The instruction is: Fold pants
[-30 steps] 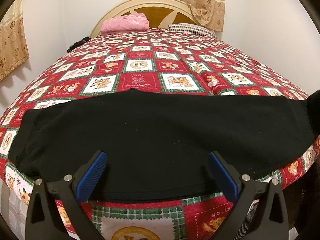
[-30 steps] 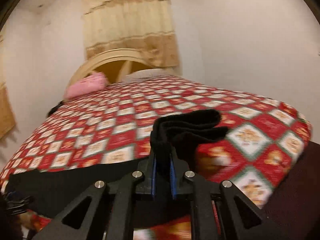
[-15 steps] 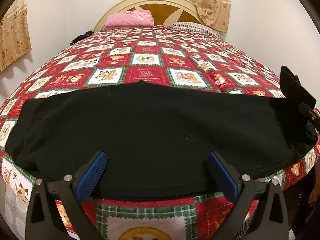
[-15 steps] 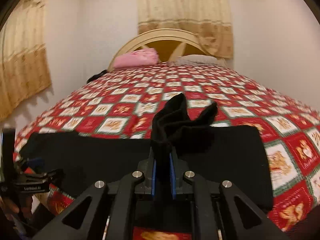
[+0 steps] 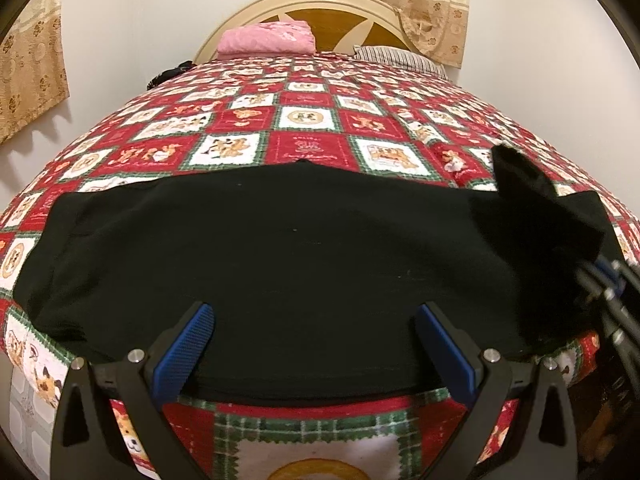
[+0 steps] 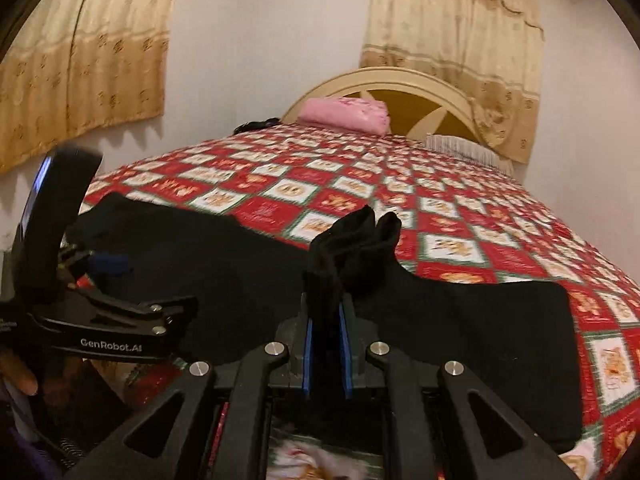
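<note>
Black pants (image 5: 288,264) lie spread across the near end of the bed (image 5: 304,148). My left gripper (image 5: 318,342) stands open over their near edge, one blue pad to each side, nothing pinched between them. My right gripper (image 6: 326,322) is shut on a bunched end of the pants (image 6: 356,240), which stands up above the pads. In the left wrist view that raised end (image 5: 516,176) hangs over the right part of the flat cloth, with the right gripper (image 5: 604,280) at the frame's right edge. The left gripper (image 6: 152,284) shows at the left of the right wrist view.
The red and white patchwork quilt covers the whole bed. A pink pillow (image 5: 268,38) and a striped pillow (image 5: 400,58) lie by the headboard (image 5: 344,12). A dark item (image 5: 168,74) sits at the far left edge. A hand (image 6: 20,380) holds the left gripper.
My right gripper has carried the bunched end of the pants leftward and lower, over the flat cloth, and has rolled. It has entered the left wrist view. The left gripper has stayed put.
</note>
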Tool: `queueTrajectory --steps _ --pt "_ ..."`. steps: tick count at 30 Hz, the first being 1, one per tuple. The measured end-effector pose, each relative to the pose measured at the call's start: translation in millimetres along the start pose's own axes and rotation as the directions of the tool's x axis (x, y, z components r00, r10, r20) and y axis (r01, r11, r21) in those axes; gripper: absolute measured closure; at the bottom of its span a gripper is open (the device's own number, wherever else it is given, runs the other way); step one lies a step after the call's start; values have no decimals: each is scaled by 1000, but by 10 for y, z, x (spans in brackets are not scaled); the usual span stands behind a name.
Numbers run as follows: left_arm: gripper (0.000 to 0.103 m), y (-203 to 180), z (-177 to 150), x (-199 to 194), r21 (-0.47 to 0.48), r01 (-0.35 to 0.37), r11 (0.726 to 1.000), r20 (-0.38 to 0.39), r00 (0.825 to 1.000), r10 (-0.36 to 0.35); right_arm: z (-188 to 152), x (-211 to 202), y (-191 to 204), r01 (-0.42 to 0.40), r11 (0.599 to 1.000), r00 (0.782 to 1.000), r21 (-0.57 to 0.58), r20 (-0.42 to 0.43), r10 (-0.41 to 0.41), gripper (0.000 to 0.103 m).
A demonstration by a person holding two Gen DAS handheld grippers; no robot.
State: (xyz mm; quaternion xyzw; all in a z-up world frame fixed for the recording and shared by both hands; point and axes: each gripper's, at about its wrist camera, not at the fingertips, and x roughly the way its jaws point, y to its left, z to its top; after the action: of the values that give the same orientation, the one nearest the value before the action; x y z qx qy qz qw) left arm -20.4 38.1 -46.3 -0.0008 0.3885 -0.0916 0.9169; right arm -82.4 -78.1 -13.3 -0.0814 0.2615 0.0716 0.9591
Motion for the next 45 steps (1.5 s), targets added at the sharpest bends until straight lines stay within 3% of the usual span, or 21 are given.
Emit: queueTrajectory --steps 11,12,17,21,24,26,29,31,33,35,38,41,45 --pt "0 62 7 16 -4 -13 1000 1 1000 13 -229 186 144 -40 997 996 -61 -78 35 90" --pt "0 66 6 16 -3 -14 1000 1 1000 14 -246 194 143 -47 997 996 -60 -81 42 88" --pt "0 68 1 15 -5 -17 1000 -1 1000 17 -283 151 190 -132 990 989 -45 -81 128 52" --pt "0 77 12 6 -7 -24 1000 1 1000 24 -282 88 153 -181 983 980 -21 -87 179 51" --pt "0 64 77 -34 -1 -16 1000 21 1000 16 -226 -125 -53 -303 951 950 70 -52 306 51" --pt "0 20 138 -83 17 -14 1000 49 999 13 -150 -277 -253 -321 940 945 115 -23 325 51" --pt "0 -112 261 -148 56 2 998 95 995 -8 -47 -448 -700 -240 946 970 217 28 240 51" --pt "0 -233 356 -194 85 16 996 127 992 -27 -30 -486 -1084 -105 948 994 302 29 101 51" --pt "0 -360 429 -236 110 36 993 151 987 -53 -58 -479 -1379 -4 930 1000 368 7 2 55" --pt "0 -533 488 -279 142 73 987 168 981 -97 -60 -426 -1558 27 918 1000 396 -15 -23 74" --pt "0 -830 549 -334 197 133 971 177 970 -169 -53 -330 -1636 78 921 997 381 -43 -67 74" --pt "0 -1097 554 -342 247 160 956 190 959 -209 -32 -192 -1724 80 907 997 413 -53 -64 74" --pt "0 -1312 479 -119 283 147 948 139 971 -192 -71 26 -1880 100 886 993 453 -99 -61 74"
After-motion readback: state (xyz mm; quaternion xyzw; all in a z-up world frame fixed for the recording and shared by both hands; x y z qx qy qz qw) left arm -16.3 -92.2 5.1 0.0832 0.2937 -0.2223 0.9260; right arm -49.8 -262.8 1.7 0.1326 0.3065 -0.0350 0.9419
